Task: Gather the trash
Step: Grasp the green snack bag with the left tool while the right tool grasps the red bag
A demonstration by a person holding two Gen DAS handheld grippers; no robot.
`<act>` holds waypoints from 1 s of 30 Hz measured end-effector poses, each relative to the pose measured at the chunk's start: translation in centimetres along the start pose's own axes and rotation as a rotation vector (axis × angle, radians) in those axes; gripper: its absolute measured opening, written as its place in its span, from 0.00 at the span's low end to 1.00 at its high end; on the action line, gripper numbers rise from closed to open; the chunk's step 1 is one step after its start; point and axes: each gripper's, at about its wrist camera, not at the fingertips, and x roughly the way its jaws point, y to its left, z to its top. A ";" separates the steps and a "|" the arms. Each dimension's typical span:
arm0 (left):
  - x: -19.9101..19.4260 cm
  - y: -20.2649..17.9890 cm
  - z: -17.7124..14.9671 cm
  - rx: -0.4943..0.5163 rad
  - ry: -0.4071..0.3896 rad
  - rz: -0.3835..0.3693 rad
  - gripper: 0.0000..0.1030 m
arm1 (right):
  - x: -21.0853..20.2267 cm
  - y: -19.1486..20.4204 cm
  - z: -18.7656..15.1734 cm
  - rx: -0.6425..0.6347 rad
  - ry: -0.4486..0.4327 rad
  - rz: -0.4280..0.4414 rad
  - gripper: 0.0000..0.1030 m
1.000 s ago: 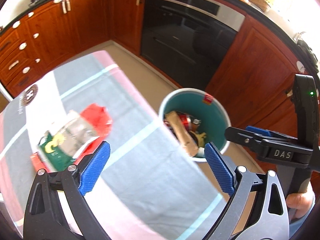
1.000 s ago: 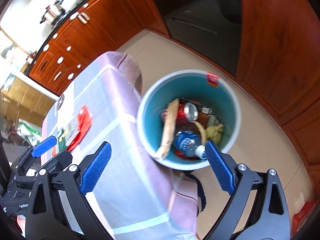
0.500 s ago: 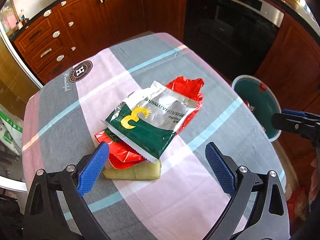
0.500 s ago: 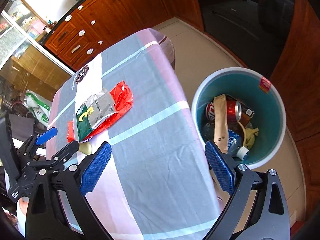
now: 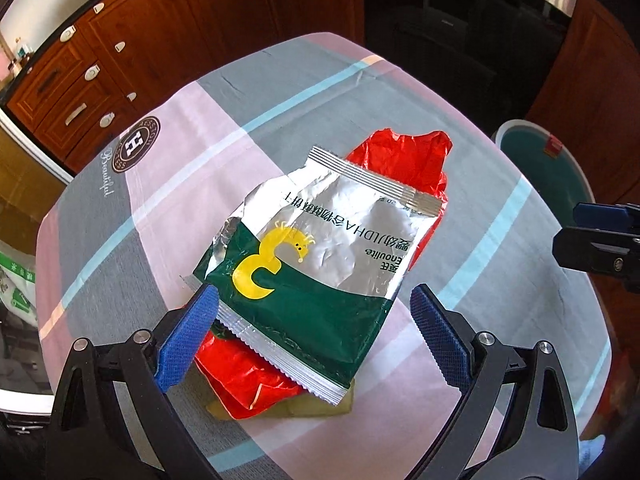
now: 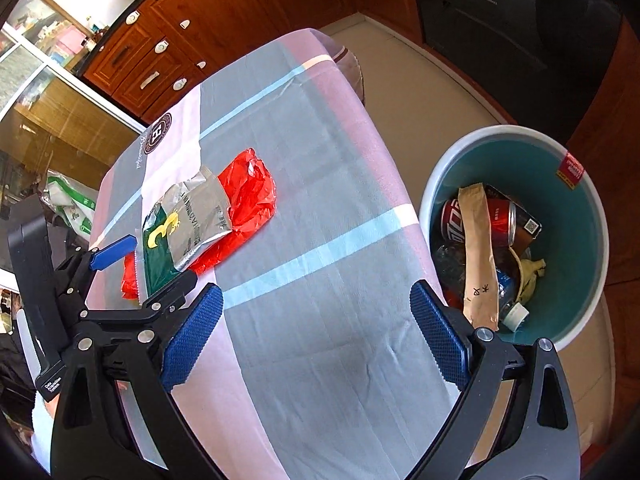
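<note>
- The left tongs (image 5: pixel 314 330) hang spread wide over the near end of the foil packet (image 5: pixel 316 264), holding nothing; the left pad sits at its corner, apparently lined up to pinch it.
- The packet lies on a red bag (image 5: pixel 404 164), with a pale yellow-green scrap (image 5: pixel 312 408) underneath, all on the desk (image 5: pixel 500 280).
- The right tongs (image 6: pixel 316 330) are also spread and empty, over bare cloth, well away from the pile.
- The bin (image 6: pixel 576 216), right of the right tongs beside the desk, already holds cans and a paper wrapper.
</note>
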 end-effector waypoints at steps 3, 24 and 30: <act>0.3 0.9 -0.2 -0.018 0.027 -0.072 0.71 | 0.9 0.4 0.4 -0.005 0.012 0.005 0.88; 0.1 8.7 -1.2 -0.210 0.034 -0.217 0.63 | 3.9 4.9 2.4 -0.062 0.040 0.034 0.88; 0.0 10.9 -0.7 -0.215 0.005 -0.179 0.67 | 4.8 5.2 3.3 -0.030 0.037 0.067 0.88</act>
